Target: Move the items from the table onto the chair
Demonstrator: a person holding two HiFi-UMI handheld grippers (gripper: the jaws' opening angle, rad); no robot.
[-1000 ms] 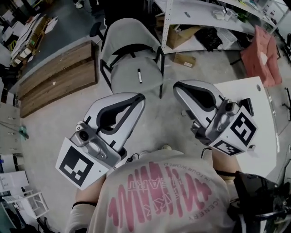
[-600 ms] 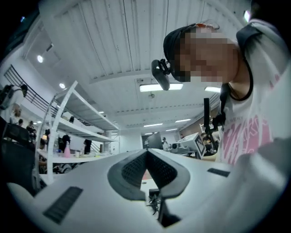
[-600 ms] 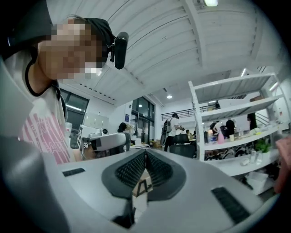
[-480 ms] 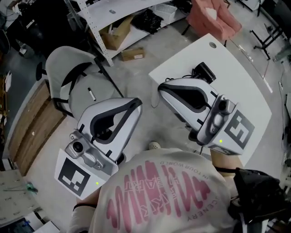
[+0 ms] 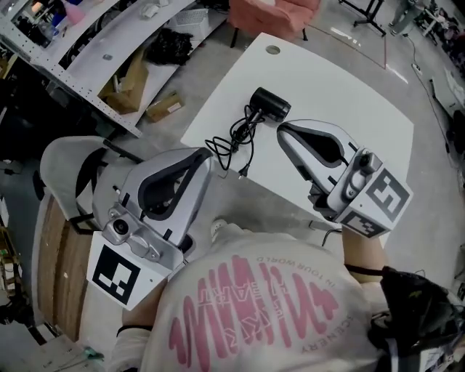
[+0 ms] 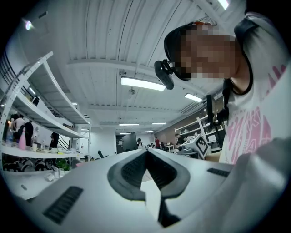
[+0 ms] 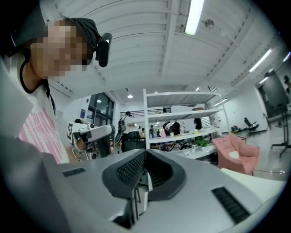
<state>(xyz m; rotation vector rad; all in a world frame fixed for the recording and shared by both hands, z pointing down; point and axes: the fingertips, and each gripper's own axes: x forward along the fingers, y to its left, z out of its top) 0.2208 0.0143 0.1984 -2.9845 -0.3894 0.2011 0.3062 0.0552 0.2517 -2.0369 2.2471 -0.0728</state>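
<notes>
A black hair dryer (image 5: 270,104) lies on the white table (image 5: 349,102), its black cord (image 5: 234,142) coiled toward the table's near edge. My right gripper (image 5: 282,129) is shut and empty, its tip just beside the dryer's body, over the table. Also shut and empty, my left gripper (image 5: 205,155) has its tip next to the cord at the table edge. The grey chair (image 5: 62,163) stands at the left, its seat mostly hidden behind the left gripper. In both gripper views the jaws (image 6: 146,152) (image 7: 145,152) meet with nothing between them.
Metal shelving (image 5: 109,54) with cardboard boxes (image 5: 131,83) runs along the upper left. A pink armchair (image 5: 272,11) stands beyond the table. A wooden bench (image 5: 58,254) lies behind the chair. Concrete floor separates chair and table.
The view has swung from the chair to the table. Both grippers moved along to the table edge, and the hair dryer came into view. The jaws stayed shut.
</notes>
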